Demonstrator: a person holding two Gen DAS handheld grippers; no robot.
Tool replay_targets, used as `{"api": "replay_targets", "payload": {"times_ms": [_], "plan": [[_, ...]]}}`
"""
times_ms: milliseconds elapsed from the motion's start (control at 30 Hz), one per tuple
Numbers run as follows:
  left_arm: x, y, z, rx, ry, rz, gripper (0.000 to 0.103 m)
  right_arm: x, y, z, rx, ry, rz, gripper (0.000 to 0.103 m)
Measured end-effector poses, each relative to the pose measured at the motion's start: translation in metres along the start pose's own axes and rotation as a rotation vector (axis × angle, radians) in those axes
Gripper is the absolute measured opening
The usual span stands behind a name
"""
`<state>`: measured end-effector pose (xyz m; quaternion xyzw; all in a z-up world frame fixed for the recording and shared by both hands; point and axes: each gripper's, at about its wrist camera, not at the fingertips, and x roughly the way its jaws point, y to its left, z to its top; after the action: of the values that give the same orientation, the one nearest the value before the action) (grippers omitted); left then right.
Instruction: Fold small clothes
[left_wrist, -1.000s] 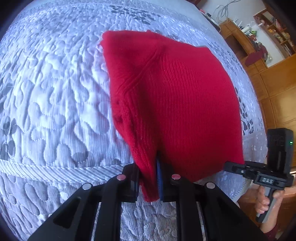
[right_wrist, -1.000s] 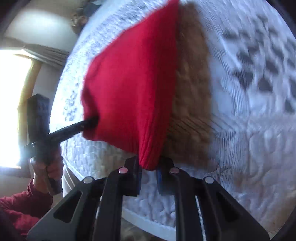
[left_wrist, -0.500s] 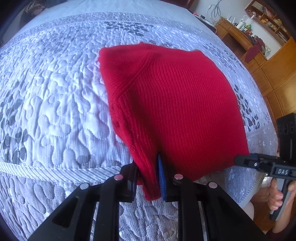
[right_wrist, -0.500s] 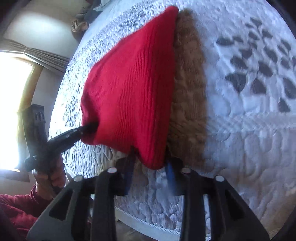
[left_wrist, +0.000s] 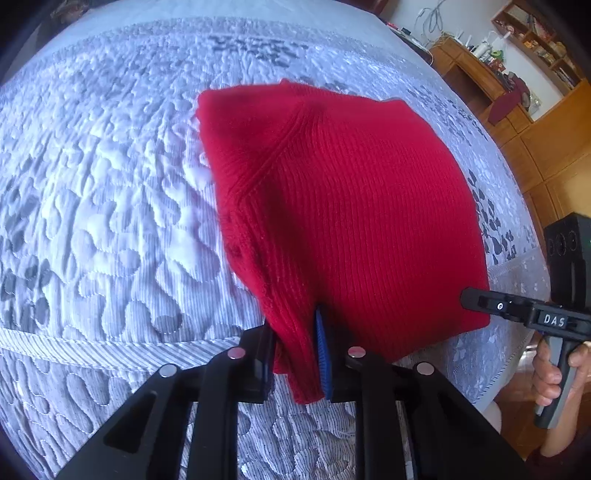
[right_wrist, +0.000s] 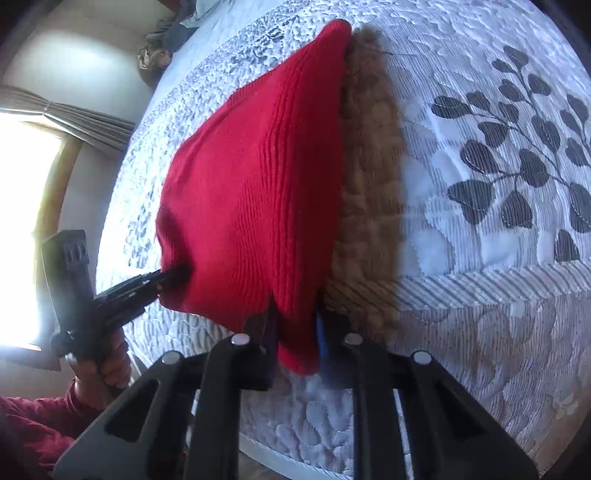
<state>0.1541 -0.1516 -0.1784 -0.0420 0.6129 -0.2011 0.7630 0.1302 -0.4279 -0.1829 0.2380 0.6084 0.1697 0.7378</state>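
A red knit garment (left_wrist: 351, 206) hangs stretched between both grippers above the quilted bed (left_wrist: 110, 184). My left gripper (left_wrist: 297, 354) is shut on its near-left corner, the cloth bunched between the pads. In the right wrist view the same garment (right_wrist: 258, 192) runs up from my right gripper (right_wrist: 295, 339), whose jaws are closing with the other near corner between them. Each view shows the other gripper at the garment's side edge: the right gripper (left_wrist: 476, 301) and the left gripper (right_wrist: 173, 275), each held by a hand. The garment's far end rests on the bed (right_wrist: 480, 258).
The grey-and-white leaf-patterned quilt spreads all around the garment. Wooden cabinets and shelves (left_wrist: 517, 110) stand past the bed's right side. A bright window with a curtain (right_wrist: 22, 221) is at the left, and a heap of cloth (right_wrist: 162, 44) lies at the bed's far end.
The right gripper's jaws widened around the red corner half a second ago and have narrowed on it again. The left grip has not changed, and both hands have barely moved.
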Motion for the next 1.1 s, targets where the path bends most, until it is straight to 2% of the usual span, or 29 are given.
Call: {"api": "replay_targets", "payload": {"times_ms": [133, 233, 467, 800, 867, 933, 967, 1000, 1100], "plan": [[0.005, 0.008, 0.0, -0.028, 0.014, -0.031, 0.019, 0.005, -0.004, -0.002, -0.007, 0.014, -0.037, 0.014], [0.003, 0.006, -0.002, -0.027, 0.012, -0.021, 0.019, 0.004, -0.001, -0.001, -0.023, 0.004, -0.055, 0.014], [0.007, -0.003, -0.004, -0.003, 0.0, 0.014, 0.019, 0.006, -0.004, -0.001, -0.002, -0.006, -0.047, 0.016], [0.014, -0.006, -0.008, -0.04, -0.039, 0.024, 0.024, 0.014, -0.01, -0.004, 0.032, -0.04, -0.039, 0.017], [0.01, -0.005, -0.013, -0.052, -0.056, 0.037, 0.029, 0.012, -0.011, -0.005, 0.041, -0.047, -0.019, 0.018], [0.002, -0.006, -0.017, -0.054, -0.065, 0.06, 0.036, 0.003, -0.018, -0.014, 0.094, -0.063, 0.017, 0.024], [-0.003, -0.007, -0.02, -0.054, -0.07, 0.075, 0.042, -0.001, -0.018, -0.018, 0.113, -0.071, 0.029, 0.03], [-0.007, -0.007, -0.023, -0.055, -0.078, 0.09, 0.046, -0.006, -0.017, -0.022, 0.117, -0.082, 0.024, 0.036], [-0.018, -0.003, -0.033, -0.062, -0.092, 0.118, 0.049, -0.02, -0.013, -0.039, 0.111, -0.113, -0.021, 0.039]]}}
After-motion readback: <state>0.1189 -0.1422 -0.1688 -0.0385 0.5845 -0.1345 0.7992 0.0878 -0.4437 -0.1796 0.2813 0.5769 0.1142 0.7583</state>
